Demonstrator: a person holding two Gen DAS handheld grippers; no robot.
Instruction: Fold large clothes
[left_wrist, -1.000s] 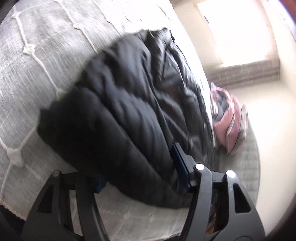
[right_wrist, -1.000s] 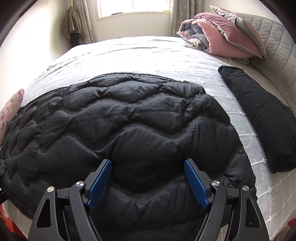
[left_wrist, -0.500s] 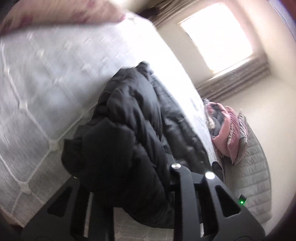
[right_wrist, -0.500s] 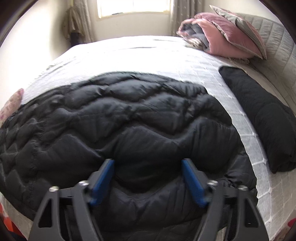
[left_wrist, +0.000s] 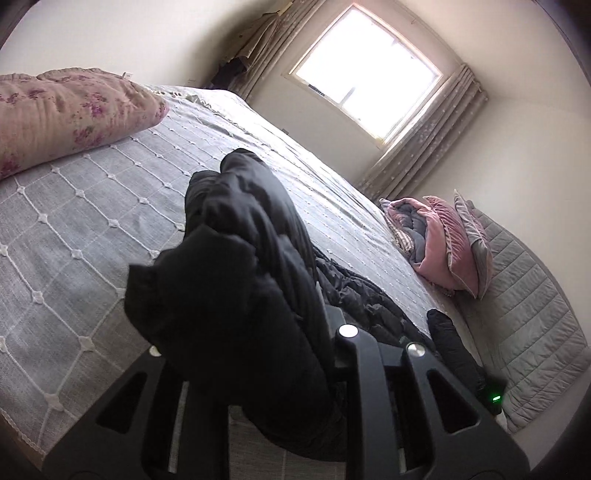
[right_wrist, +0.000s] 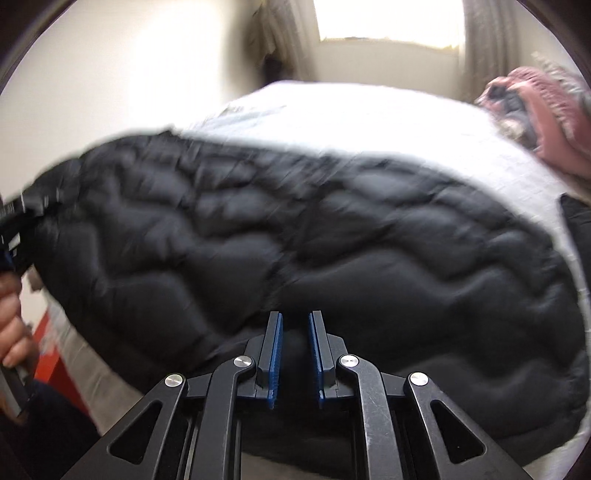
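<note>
Both tongs clamp the jacket hem: left tongs at its left end, right tongs mid-edge. Jacket's long axis runs sideways across the bed, stretching ahead of both.

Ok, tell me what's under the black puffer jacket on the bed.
Around the black puffer jacket the grey quilted bedspread shows, so it lies on that. Both grippers, left and right, grip its near edge. Anything beneath the jacket's middle is covered.

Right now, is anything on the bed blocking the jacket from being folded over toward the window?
Nothing visible: the bedspread beyond the black puffer jacket is bare. The pink bedding pile and floral quilt sit off to the sides.
</note>
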